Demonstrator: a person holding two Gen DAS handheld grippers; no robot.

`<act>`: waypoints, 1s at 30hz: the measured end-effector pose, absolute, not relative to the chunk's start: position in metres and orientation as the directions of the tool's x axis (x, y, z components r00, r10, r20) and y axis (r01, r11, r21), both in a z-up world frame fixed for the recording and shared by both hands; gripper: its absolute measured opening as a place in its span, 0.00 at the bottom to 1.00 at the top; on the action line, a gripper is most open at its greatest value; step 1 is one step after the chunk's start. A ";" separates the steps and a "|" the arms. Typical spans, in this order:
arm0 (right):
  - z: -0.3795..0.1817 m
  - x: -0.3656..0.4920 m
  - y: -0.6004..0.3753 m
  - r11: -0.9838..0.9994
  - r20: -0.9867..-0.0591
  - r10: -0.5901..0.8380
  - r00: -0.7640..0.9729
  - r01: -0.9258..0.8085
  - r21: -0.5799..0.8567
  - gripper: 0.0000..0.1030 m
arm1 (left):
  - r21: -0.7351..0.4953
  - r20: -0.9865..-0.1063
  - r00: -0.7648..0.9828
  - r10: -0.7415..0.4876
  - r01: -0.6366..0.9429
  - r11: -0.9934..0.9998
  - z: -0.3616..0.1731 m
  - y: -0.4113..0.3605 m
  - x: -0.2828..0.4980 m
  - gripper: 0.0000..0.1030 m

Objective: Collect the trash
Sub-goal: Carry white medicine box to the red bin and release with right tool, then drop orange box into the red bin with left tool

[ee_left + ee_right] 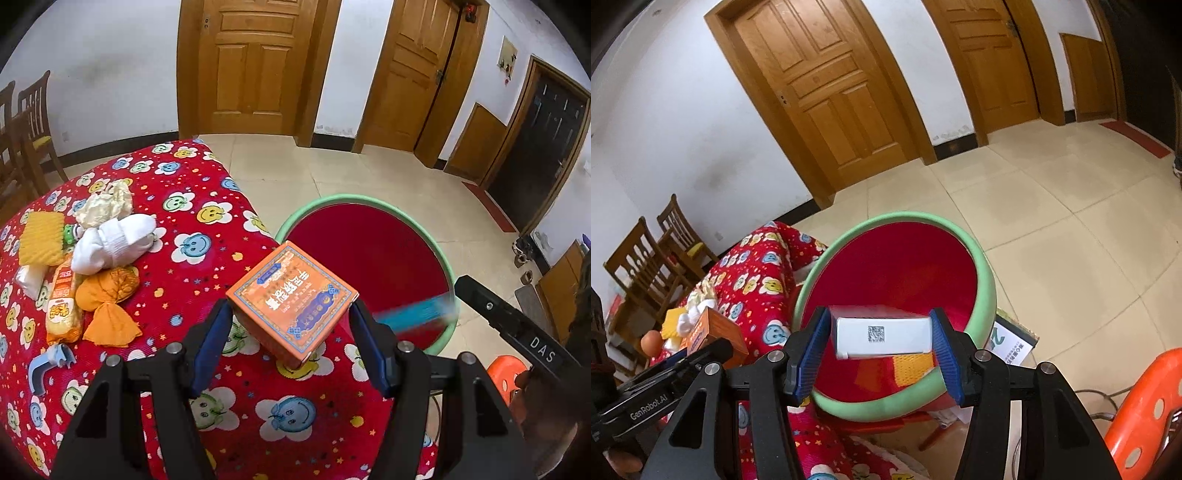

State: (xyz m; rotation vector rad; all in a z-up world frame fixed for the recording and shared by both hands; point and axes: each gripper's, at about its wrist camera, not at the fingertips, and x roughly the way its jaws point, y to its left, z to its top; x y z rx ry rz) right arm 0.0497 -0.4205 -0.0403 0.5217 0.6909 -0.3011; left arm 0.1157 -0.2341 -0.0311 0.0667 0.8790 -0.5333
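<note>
My left gripper (290,317) is shut on an orange printed box (291,299) and holds it above the right edge of the red smiley tablecloth (207,369). The box also shows in the right wrist view (716,334). My right gripper (881,334) is over the red bin with a green rim (988,284), and a small white box with a QR code (882,336) sits between its blue pads, which look slightly apart from it. The bin (291,218) stands beside the table. An orange-yellow packet (908,365) lies inside it.
On the table's left lie a white sock bundle (110,242), crumpled paper (105,203), an orange wrapper (109,306), a yellow sponge (40,238), a snack packet (62,306) and a blue clip (48,365). An orange stool (1145,402) and wooden chairs (653,266) stand nearby.
</note>
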 end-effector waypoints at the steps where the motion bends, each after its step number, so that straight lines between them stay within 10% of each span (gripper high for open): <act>1: -0.041 0.050 -0.422 0.830 -0.671 -0.093 0.736 0.430 0.357 0.55 | -0.158 -0.748 0.516 -0.417 0.472 0.867 -0.032 -0.235 0.116 0.63; 30: -0.015 0.022 -0.434 0.803 -0.614 -0.147 0.775 0.456 0.384 0.55 | -0.142 -0.760 0.486 -0.432 0.524 0.840 -0.052 -0.281 0.141 0.72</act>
